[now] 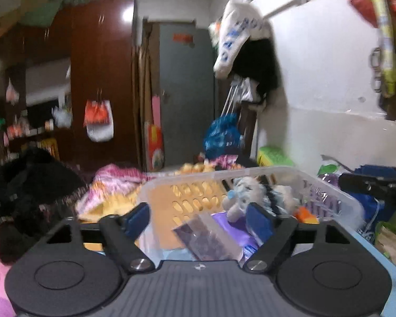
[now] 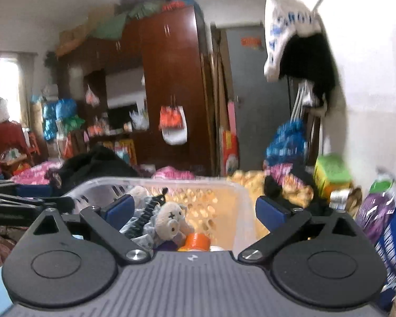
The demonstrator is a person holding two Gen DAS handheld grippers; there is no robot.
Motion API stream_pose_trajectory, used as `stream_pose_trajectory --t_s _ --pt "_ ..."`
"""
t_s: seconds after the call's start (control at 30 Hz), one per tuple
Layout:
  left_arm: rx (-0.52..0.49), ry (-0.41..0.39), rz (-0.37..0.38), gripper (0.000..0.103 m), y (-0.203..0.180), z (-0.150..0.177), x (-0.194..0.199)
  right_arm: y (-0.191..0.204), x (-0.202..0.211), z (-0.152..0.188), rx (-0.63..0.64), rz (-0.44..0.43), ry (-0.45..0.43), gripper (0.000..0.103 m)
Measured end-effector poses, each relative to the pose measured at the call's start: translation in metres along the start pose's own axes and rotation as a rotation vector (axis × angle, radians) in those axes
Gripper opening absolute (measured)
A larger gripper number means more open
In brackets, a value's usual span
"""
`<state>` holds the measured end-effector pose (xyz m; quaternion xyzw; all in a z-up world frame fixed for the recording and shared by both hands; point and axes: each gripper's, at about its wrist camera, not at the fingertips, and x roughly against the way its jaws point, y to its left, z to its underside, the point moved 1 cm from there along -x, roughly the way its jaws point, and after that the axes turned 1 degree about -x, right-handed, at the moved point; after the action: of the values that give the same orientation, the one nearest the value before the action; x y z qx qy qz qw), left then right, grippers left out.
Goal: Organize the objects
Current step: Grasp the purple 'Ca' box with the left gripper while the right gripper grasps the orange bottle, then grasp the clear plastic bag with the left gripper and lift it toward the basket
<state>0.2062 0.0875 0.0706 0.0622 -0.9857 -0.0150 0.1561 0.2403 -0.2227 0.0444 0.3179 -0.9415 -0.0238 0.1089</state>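
A clear plastic basket [image 1: 330,185] stands in front of both grippers; it also shows in the right wrist view [image 2: 243,198]. It holds a small plush toy [image 2: 171,222], a black hair clip [image 2: 147,211], an orange tape roll [image 2: 198,241], a purple packet [image 1: 232,227] and a clear bag of dark bits [image 1: 208,240]. The plush also shows in the left wrist view [image 1: 248,195]. My left gripper [image 1: 198,218] is open and empty over the basket's near edge. My right gripper [image 2: 195,210] is open and empty over the basket. The other gripper shows at the far left [image 2: 15,206].
Pink and yellow bedding [image 1: 113,185] and a black garment [image 1: 31,185] lie left of the basket. A green box [image 2: 330,171], purple and blue bags [image 2: 377,211] crowd the right. A dark wardrobe [image 2: 169,79], grey door [image 1: 184,92] and hanging clothes [image 1: 250,52] stand behind.
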Motion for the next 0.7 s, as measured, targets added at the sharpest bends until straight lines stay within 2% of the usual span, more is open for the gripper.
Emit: stream_pose_trajectory --t_s 0.07,0.1,0.17,0.23,0.33,0.47,0.57,0.7 --pt "-0.031 -0.025 0.016 0.091 -0.004 0.016 0.028 -0.010 0.026 0.015 -0.052 -0.030 0.014 0.103" --pt "-0.037 -0.022 0.019 0.092 -0.004 0.028 0.040 -0.016 0.034 0.026 -0.077 -0.050 0.050 0.103" --pt "-0.019 0.019 0.030 0.092 -0.001 0.058 0.057 -0.025 0.041 0.052 -0.111 -0.079 0.135 0.103" --pt "0.011 0.043 0.055 0.092 0.005 0.089 0.069 -0.029 0.043 0.082 -0.121 -0.070 0.222 0.103" --pt "0.030 0.086 0.065 0.092 0.009 0.121 0.078 -0.029 0.042 0.107 -0.121 -0.108 0.303 0.103" --pt "0.007 0.119 0.078 0.092 0.013 0.143 0.084 -0.020 0.047 0.110 -0.089 -0.183 0.319 0.103" --pt "0.004 0.155 0.104 0.092 0.016 0.158 0.082 -0.012 0.044 0.110 -0.028 -0.205 0.350 0.102" --pt "0.001 0.154 0.168 0.091 0.019 0.164 0.080 -0.005 0.040 0.118 0.024 -0.213 0.391 0.090"
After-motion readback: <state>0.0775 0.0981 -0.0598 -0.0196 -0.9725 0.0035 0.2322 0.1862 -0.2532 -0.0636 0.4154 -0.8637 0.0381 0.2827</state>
